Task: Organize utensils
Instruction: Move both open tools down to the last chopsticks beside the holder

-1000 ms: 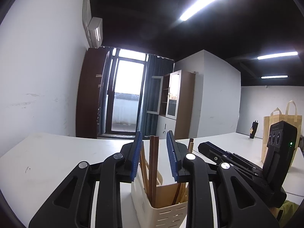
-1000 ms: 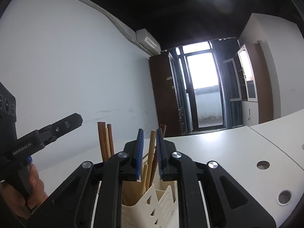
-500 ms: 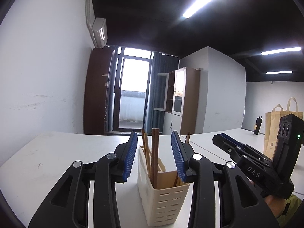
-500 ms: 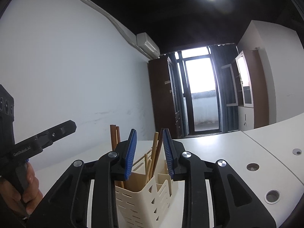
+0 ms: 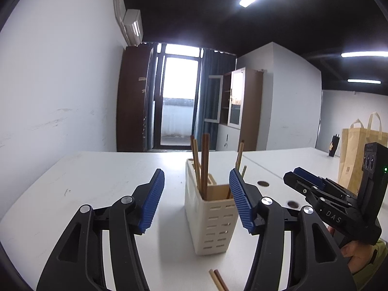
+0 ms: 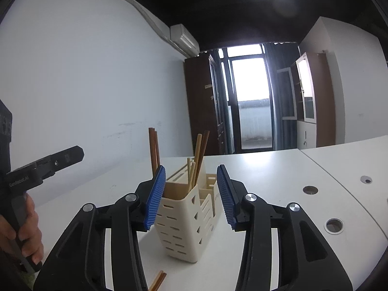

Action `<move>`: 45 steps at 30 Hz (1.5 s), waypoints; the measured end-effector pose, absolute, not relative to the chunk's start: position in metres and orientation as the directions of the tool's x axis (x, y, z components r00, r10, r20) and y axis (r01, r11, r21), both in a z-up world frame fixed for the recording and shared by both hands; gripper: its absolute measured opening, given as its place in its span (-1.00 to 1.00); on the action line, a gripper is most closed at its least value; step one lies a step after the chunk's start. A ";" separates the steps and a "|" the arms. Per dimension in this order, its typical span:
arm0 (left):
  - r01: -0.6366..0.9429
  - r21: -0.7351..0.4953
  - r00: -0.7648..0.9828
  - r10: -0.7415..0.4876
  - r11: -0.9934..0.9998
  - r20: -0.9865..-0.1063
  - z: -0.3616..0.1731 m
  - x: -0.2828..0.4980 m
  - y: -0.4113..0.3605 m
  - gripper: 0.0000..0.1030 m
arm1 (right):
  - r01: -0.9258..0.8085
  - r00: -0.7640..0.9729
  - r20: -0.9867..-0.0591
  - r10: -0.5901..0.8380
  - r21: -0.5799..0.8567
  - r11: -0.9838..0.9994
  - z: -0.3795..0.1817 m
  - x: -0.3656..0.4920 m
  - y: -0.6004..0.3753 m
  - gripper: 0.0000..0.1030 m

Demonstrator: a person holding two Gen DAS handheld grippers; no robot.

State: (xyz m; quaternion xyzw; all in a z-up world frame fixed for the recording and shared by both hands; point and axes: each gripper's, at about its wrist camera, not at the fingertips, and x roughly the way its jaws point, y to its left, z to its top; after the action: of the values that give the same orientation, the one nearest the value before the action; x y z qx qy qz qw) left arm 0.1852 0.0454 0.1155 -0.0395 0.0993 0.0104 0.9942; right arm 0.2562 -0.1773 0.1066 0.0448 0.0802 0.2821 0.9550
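Note:
A cream slotted utensil holder (image 5: 213, 223) stands on the white table (image 5: 97, 181) with brown chopsticks (image 5: 205, 160) upright in it. My left gripper (image 5: 196, 172) faces it, jaws opening, and the blue pads touch nothing. From the other side my right gripper (image 6: 191, 168) faces the same holder (image 6: 184, 220), jaws also opening and empty. Dark chopsticks (image 6: 152, 145) and lighter ones (image 6: 196, 155) stand in separate compartments. A loose pair of chopsticks (image 5: 218, 280) lies on the table below the holder, the same loose pair (image 6: 158, 278) showing in the right wrist view.
Each gripper shows in the other's view: the right gripper (image 5: 315, 189) and the left gripper (image 6: 72, 152), held by a hand (image 6: 26, 230). A paper bag (image 5: 356, 155) stands at far right. Round cable holes (image 6: 334, 225) dot the table.
Both grippers have drawn back from the holder and their jaws have widened. The chopsticks that stood between the pads now stand free in the holder. A loose pair has come into view below.

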 end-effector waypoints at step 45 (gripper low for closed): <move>-0.147 -0.118 0.842 0.062 0.982 -0.535 0.034 0.179 0.084 0.42 | -0.553 0.551 -0.722 0.419 0.059 0.831 -0.021 0.273 -0.096 0.16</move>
State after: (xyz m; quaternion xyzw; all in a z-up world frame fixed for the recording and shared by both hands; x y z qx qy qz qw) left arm 0.1787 0.0840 0.0342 -0.0776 0.2753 0.0546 0.9567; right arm 0.2729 -0.0956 -0.0208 -0.0877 0.3843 0.2773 0.8762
